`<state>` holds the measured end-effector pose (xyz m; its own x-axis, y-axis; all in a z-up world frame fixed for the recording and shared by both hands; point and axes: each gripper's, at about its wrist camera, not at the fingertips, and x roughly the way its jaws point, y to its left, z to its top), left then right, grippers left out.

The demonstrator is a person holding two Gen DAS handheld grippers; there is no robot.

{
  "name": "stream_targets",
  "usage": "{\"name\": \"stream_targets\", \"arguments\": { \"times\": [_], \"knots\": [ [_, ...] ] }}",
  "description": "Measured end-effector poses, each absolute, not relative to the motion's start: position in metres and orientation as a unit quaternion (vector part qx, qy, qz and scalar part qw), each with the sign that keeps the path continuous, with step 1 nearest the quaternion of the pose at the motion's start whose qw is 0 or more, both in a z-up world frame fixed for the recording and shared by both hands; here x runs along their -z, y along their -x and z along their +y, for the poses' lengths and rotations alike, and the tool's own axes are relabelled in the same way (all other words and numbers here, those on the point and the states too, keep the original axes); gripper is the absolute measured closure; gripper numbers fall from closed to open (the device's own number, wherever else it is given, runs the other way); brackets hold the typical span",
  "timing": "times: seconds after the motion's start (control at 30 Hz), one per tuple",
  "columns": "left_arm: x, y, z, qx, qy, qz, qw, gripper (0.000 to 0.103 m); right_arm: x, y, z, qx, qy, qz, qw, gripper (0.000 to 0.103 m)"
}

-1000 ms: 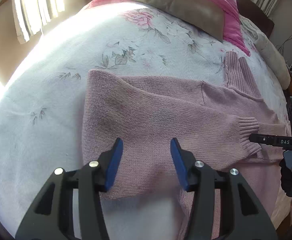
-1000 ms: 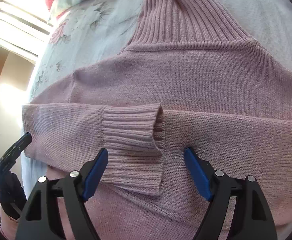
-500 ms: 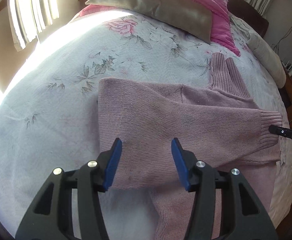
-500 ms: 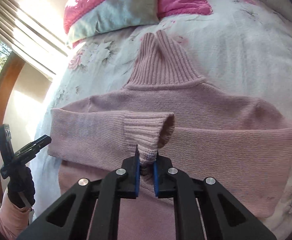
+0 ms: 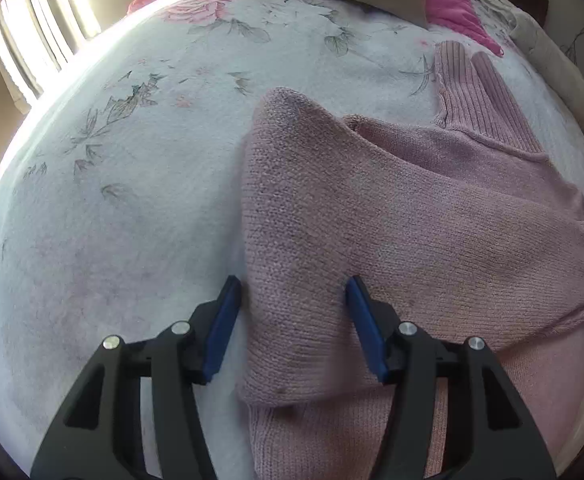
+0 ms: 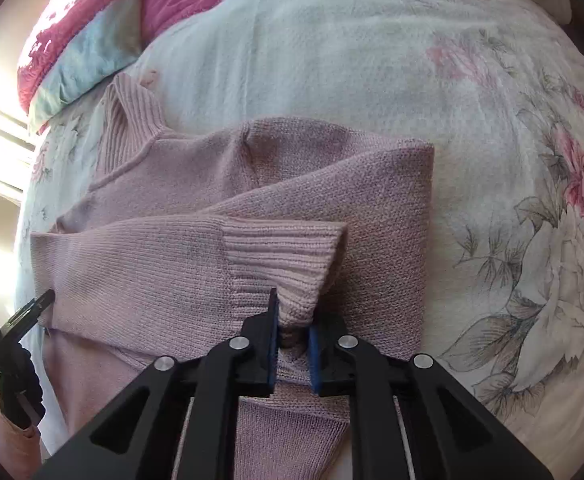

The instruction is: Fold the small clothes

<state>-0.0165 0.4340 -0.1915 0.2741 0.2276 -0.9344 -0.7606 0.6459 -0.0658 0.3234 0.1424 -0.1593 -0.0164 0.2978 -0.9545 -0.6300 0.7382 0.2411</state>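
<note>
I am folding the pink sweater (image 6: 332, 208) lying on the bed (image 6: 372, 40). My right gripper (image 6: 293, 340) is pinching the sleeve cuff (image 6: 284, 252) across the sweater. My left gripper (image 5: 292, 320) is hanging open over the sweater's folded edge. Next I should lay the cuff down flat

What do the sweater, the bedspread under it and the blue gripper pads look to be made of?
Sweater: soft matte knit, probably wool or acrylic; stitch rows show, and the cuff and collar are ribbed.
Bedspread: pale woven fabric with printed flowers, slightly fuzzy, matte; likely cotton or a blend.
Pads: smooth blue facing, perhaps rubber or plastic, on black frames that look like moulded plastic with metal screws.
</note>
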Motion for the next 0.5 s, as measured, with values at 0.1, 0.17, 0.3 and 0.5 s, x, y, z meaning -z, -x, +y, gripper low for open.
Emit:
{"name": "stream_targets", "arguments": {
  "times": [0.1, 0.17, 0.3, 0.5],
  "knots": [
    [0.189, 0.014, 0.433, -0.328, 0.255, 0.511, 0.753, 0.047, 0.16, -0.325, 0.139, -0.337, 0.126, 0.629, 0.69, 0.084],
    [0.18, 0.015, 0.432, -0.325, 0.262, 0.508, 0.753, 0.051, 0.15, -0.324, 0.137, -0.33, 0.132, 0.624, 0.696, 0.077],
    [0.151, 0.011, 0.421, -0.312, 0.26, 0.478, 0.779, 0.05, 0.107, -0.312, 0.134, -0.35, 0.131, 0.58, 0.724, 0.075],
    [0.144, -0.001, 0.408, -0.3, 0.244, 0.473, 0.792, 0.049, 0.117, -0.291, 0.145, -0.374, 0.154, 0.595, 0.695, 0.075]
  ]
}}
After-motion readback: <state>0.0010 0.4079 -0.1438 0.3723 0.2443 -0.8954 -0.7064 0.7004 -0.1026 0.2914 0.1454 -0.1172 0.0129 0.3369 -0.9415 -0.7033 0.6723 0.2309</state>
